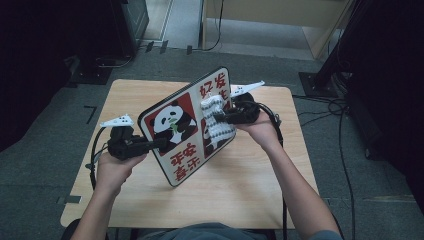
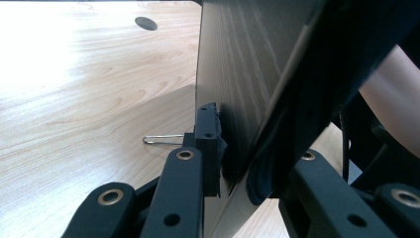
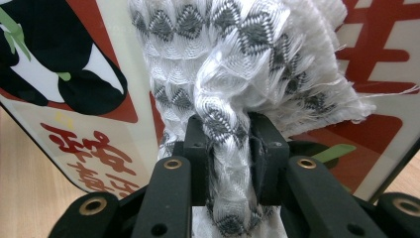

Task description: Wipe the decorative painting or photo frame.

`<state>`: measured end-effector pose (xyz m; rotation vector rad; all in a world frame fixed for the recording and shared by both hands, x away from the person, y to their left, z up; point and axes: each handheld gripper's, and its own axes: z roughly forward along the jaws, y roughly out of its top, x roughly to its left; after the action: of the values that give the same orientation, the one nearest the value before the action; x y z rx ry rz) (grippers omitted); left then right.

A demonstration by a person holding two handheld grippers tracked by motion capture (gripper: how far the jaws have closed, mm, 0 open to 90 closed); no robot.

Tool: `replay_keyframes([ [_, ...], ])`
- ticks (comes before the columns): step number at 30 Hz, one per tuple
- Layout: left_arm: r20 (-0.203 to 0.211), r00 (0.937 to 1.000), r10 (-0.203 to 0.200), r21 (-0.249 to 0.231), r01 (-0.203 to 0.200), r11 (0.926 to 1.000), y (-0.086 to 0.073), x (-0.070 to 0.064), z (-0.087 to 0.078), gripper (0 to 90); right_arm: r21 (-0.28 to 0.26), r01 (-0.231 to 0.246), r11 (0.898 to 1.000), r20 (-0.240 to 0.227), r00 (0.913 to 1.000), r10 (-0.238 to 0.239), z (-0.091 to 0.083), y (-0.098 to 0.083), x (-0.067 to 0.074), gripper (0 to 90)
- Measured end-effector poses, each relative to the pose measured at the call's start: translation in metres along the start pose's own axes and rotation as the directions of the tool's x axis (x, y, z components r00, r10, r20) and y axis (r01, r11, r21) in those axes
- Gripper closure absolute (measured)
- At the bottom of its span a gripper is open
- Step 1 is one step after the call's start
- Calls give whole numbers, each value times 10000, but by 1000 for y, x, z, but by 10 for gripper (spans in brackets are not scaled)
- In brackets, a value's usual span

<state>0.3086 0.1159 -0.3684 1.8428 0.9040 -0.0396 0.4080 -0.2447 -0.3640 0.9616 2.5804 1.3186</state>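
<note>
L jaws clamp tilted panda board edge, R jaws pinch cloth against it

High view looks down from above; both gripper views sit close, sharing the panda board.

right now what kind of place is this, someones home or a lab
Most likely a lab or recording workspace, not a home. A small wooden table stands alone on grey carpet, cables trail across the floor, and the left gripper and right gripper work a panda board with a cloth.
</note>
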Motion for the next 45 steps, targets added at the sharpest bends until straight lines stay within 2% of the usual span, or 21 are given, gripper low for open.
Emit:
replay_keyframes([
  [20, 19, 10000, -44, -12, 44, 10000, 0, 0, 0, 772, 397, -143, 9991, -32, 9999, 144, 9, -17, -1, 733],
  [38, 3, 10000, 31, -9, -31, 10000, -1, -1, 0, 769, 591, -278, 9979, -45, 9996, 281, 14, -26, -2, 731],
  [45, 5, 10000, -70, -78, 70, 9999, -2, 0, 0, 764, 580, -272, 9979, -51, 9996, 276, 15, -29, -2, 732],
])
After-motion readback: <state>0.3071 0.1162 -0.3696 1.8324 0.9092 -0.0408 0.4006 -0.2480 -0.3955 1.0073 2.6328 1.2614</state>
